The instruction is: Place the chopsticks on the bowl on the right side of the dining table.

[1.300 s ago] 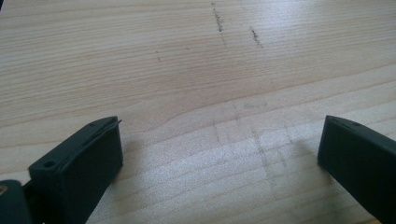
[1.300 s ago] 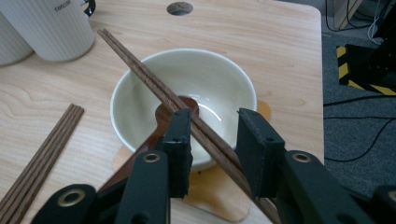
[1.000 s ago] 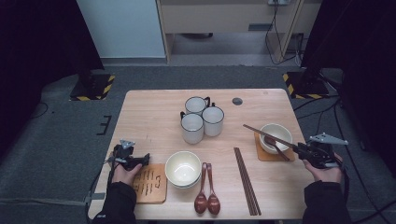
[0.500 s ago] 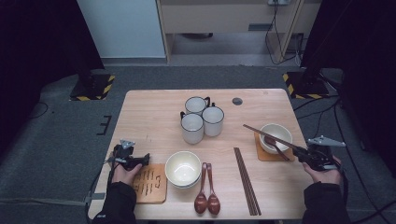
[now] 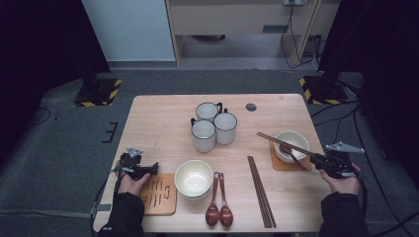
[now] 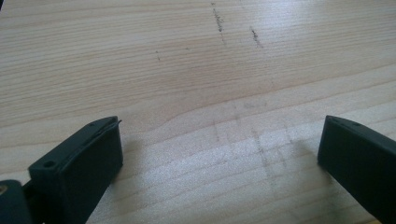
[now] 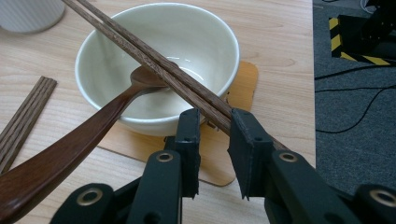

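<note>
My right gripper (image 5: 317, 158) (image 7: 215, 126) is at the table's right edge, shut on the near end of a pair of brown chopsticks (image 5: 283, 143) (image 7: 140, 51). Its jaws have just been opening a little, with the chopsticks still between them. The chopsticks slant up and left across a cream bowl (image 5: 298, 137) (image 7: 196, 42). This bowl stands on an orange coaster (image 5: 280, 166) (image 7: 243, 79) and holds a dark wooden spoon (image 7: 93, 121). My left gripper (image 5: 153, 169) (image 6: 219, 154) rests low at the table's left front, open, with bare wood between its fingers.
Three white mugs (image 5: 212, 126) cluster at mid-table. A second cream bowl (image 5: 193, 177) stands at the front beside a printed coaster (image 5: 158, 193). Two wooden spoons (image 5: 219, 202) and another chopstick pair (image 5: 261, 190) lie near the front edge. A small dark disc (image 5: 251, 106) sits at the back.
The right gripper has shifted slightly toward the near edge with the chopsticks in it. The left gripper has stayed put.
</note>
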Demonstrator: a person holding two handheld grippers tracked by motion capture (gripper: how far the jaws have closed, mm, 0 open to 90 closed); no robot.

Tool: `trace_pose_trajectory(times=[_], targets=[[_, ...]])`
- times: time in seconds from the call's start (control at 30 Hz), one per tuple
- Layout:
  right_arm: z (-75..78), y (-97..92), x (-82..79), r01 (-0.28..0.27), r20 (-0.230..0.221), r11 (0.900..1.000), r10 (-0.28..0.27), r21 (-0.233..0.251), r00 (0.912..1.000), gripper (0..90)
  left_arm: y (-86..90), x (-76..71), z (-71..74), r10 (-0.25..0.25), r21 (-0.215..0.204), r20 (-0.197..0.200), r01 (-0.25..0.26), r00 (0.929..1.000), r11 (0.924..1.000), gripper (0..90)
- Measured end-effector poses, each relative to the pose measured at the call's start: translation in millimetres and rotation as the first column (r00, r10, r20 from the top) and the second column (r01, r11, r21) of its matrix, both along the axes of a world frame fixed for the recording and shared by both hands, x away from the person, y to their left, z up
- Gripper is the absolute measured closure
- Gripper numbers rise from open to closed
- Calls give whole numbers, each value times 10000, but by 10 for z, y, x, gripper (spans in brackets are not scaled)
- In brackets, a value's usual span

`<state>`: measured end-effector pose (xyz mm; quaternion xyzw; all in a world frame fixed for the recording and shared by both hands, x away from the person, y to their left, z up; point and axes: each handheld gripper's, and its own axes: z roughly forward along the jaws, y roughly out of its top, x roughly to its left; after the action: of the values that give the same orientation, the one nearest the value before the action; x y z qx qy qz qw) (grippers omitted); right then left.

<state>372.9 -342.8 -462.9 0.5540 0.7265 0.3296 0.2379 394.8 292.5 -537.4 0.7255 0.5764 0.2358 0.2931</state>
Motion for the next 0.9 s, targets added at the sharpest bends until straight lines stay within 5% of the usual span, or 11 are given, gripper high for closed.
trace_pose_trajectory(times=[0.9], targets=[[-7,-56,117,271,154,9996,-270,-43,9995,681,0,0,0,-1,1,-1,1,10000,10000,0]])
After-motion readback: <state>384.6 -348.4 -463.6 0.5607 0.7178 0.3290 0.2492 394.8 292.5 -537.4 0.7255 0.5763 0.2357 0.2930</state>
